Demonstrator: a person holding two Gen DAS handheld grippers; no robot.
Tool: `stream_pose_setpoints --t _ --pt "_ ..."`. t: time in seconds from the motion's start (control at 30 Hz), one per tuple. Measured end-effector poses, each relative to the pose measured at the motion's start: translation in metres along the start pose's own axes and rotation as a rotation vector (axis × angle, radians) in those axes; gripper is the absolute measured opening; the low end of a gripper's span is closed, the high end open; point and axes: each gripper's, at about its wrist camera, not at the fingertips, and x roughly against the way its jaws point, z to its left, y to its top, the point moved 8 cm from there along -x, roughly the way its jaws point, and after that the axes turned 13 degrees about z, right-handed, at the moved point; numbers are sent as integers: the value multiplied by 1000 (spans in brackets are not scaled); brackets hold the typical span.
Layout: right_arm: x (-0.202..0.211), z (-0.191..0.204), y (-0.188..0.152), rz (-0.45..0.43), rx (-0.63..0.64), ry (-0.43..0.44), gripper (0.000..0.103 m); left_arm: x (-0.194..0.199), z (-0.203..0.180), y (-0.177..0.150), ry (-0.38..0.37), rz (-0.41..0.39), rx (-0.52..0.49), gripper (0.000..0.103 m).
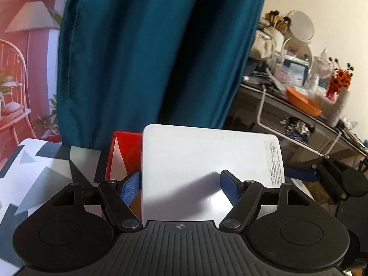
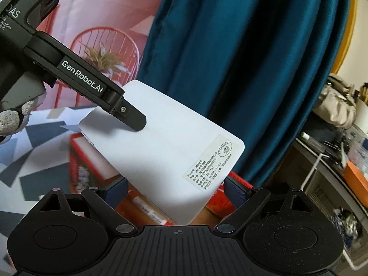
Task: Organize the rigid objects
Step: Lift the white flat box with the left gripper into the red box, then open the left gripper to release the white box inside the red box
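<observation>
A flat white board with a printed label (image 1: 207,168) lies across a red box (image 1: 125,154) on a table with a grey triangle pattern. My left gripper (image 1: 179,187) is open, its blue pads (image 1: 131,186) straddling the board's left edge, one pad over the box and one above the board. In the right wrist view the white board (image 2: 165,151) tilts over the red box (image 2: 85,161). My right gripper (image 2: 176,189) is open around the board's near corner with the label. The left gripper's finger (image 2: 133,119) rests at the board's far edge.
A teal curtain (image 1: 149,53) hangs just behind the table (image 1: 27,179). At the right stands a cluttered grey shelf (image 1: 299,105) with an orange bowl (image 1: 303,102), a white wire rack and jars. A pink backdrop is at the left.
</observation>
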Motion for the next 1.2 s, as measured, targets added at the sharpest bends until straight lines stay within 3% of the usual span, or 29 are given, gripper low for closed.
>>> stream_pose_setpoints --t 0.13,0.27,0.37,0.43,0.67,0.87,0.93,1.07,1.2 --pt "-33 -12 8 35 -2 25 85 -38 11 19 -1 58 26 76" --pt "-69 -35 14 81 -131 68 82 -78 15 23 -33 140 29 76" --pt "-102 -39 6 168 -185 124 78 -107 22 17 -10 209 48 76" --pt "-118 -35 0 219 -151 105 77 -119 26 15 -31 249 65 75" --pt "-141 -39 -7 333 -217 140 76 -135 34 19 -64 286 86 75" --pt "-151 -34 -15 420 -262 186 70 -139 29 17 -49 316 93 75" --pt "-153 -38 -14 418 -284 198 64 -140 29 18 -45 311 98 74" --pt "-154 -45 -18 422 -347 186 62 -138 29 18 -32 304 96 73" --pt "-146 -45 -17 388 -327 143 62 -128 24 21 -5 264 53 73"
